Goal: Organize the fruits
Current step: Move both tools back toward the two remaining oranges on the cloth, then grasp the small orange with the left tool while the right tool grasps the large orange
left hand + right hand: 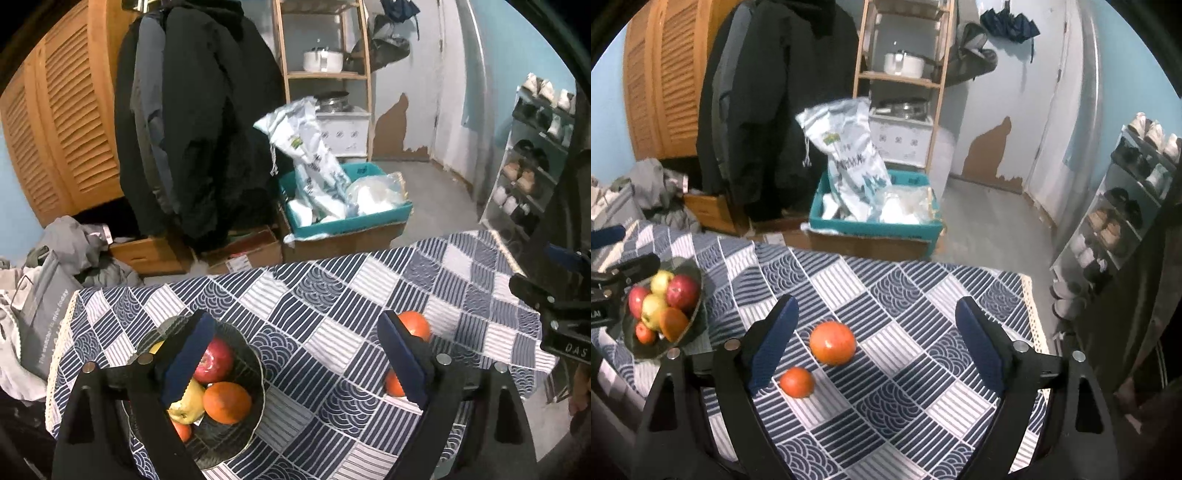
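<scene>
- Readable writing is scarce: "DAS" in white on the right gripper's black body at the left wrist view's right edge; the grey bag [44, 314] beside the table carries print too blurred to read.
- Left gripper [295, 363], fingers wide and empty, hangs over the dark fruit bowl [255, 402] near the left edge of the patterned tablecloth [332, 295]; its left finger [188, 358] hides part of a red apple [214, 360], a yellow fruit [188, 406] and an orange [227, 402].
- Right gripper [875, 347], fingers wide and empty, frames a large orange [833, 342] and a smaller orange [797, 382], close together on the cloth, well apart from the bowl.
- Beyond the far edge: teal crate [871, 229], dark coats [768, 110].
</scene>
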`<state>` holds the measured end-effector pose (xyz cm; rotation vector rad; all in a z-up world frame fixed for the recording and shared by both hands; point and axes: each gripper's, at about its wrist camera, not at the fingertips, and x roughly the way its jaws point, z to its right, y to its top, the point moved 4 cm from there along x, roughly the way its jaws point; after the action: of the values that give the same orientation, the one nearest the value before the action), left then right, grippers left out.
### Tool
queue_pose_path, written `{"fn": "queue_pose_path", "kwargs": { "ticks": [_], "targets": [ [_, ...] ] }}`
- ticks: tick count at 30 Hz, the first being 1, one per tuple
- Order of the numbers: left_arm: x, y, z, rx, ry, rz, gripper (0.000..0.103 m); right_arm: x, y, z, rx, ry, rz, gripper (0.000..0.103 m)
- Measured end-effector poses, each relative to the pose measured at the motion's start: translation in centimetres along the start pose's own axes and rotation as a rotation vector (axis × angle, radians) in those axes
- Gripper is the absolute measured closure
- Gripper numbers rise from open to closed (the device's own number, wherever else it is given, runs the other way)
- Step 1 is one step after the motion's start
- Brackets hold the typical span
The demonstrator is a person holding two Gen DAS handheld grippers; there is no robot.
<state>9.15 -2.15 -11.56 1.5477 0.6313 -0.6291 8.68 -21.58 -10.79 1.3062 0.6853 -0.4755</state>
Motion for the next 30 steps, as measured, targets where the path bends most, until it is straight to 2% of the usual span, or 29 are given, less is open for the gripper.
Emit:
{"fn": "queue_pose_path", "kwargs": {
  "ticks": [6,17,30],
  "targets": [
    [3.2,-0.7,-0.2,-0.001,0.027,-0.046,0.011,3.8,-1.4,-1.0,-0.026,0.038,-0.084,0.017],
    [9.3,-3.1,-0.2,0.011,0.052,-0.179,0.011,11.3,-4.5,-2.3,-0.002,0.109,-0.276,0.016],
    [13.7,-4.6,0.6,0.045,0.080,-0.248,0.011,17.0,-6.4,-3.7,-0.009,0.144,-0.405,0.016]
  ]
}}
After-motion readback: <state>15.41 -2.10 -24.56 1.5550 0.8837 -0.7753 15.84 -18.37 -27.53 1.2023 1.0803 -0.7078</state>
